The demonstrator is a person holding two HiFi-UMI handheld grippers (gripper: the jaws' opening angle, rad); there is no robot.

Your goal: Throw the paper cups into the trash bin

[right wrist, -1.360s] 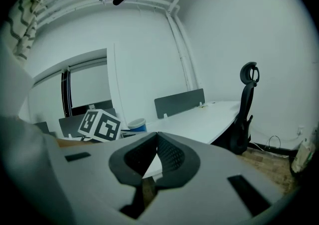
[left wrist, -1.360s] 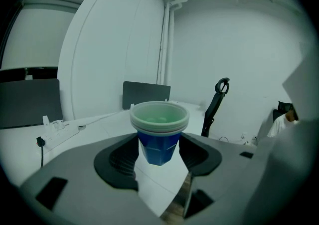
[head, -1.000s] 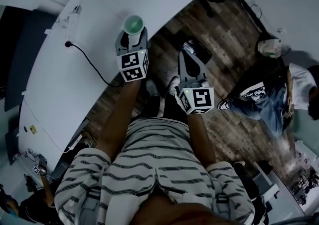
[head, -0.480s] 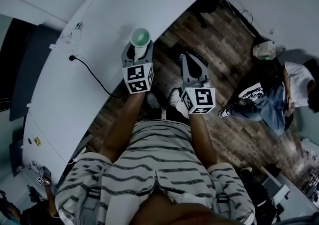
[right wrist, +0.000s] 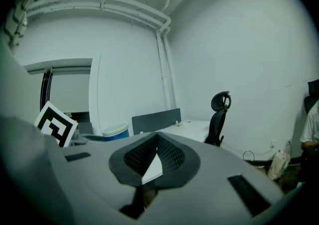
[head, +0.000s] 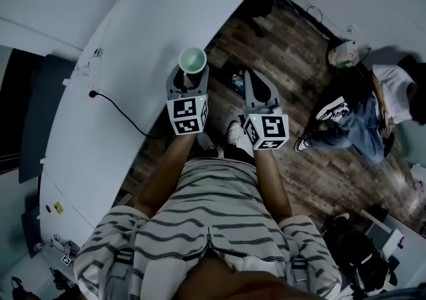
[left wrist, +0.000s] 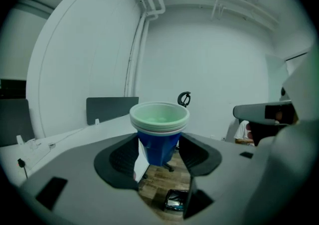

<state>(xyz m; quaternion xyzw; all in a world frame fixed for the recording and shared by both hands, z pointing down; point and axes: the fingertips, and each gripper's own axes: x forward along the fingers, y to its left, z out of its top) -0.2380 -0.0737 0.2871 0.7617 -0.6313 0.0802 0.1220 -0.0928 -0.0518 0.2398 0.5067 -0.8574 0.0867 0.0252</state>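
A blue paper cup [head: 192,60] with a white rim and pale green inside stands upright between the jaws of my left gripper [head: 188,79], level with the white desk's edge. In the left gripper view the cup [left wrist: 159,129] looks like two or more nested cups, and the black pads [left wrist: 124,154] of the left gripper [left wrist: 159,151] press on its lower sides. My right gripper [head: 256,81] hangs beside it over the wooden floor. Its jaws meet with nothing between them [right wrist: 156,141], and that view also catches the cup [right wrist: 115,130]. I see no trash bin.
A curved white desk [head: 133,46] with a black cable [head: 120,109] fills the left. A person [head: 373,112] sits on the wooden floor at right, near a white bag [head: 343,54]. A small dark object [head: 236,82] lies on the floor ahead. An office chair [right wrist: 219,119] stands beyond.
Both grippers have drifted right along the desk's edge towards the wooden floor, with the cup still held in the left one. The right gripper stays shut.
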